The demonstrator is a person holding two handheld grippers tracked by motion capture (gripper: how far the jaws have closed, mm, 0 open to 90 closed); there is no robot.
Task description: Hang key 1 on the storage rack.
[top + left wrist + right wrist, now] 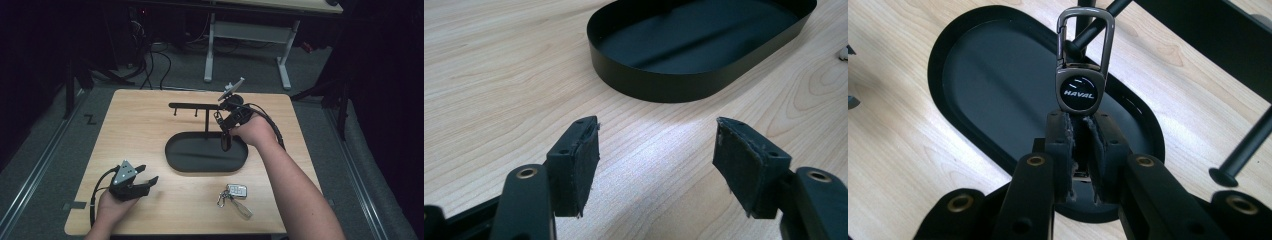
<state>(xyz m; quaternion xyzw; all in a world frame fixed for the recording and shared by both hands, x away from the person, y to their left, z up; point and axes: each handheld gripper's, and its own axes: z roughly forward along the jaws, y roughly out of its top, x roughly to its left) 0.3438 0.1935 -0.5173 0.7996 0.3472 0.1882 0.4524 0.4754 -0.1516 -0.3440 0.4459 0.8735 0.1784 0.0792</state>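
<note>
Black oval tray (182,161) with a low upright wall, set near the middle of the pale wooden counter (130,130); a thin post rises from its far rim and carries a horizontal hook bar (192,105). Right tool (227,120), held above the tray's far right end, has its jaws pressed together on the lower part of a key fob (1078,92) marked HAVAL. In the right gripper view the fob stands upright above the pads, and its metal carabiner clip (1085,35) reaches up in front of a black rod of the rack; whether clip and rod touch cannot be told. Left tool (142,177) rests low over the counter's near left part, well apart from the tray's near wall; its jaws are spread wide with bare wood between the pads (579,165). Second set of keys (235,196) lies on the counter near its front edge, just beyond the tray's near right curve and apart from it. Open wood runs along the counter's left side and along its far edge behind the hook bar
</note>
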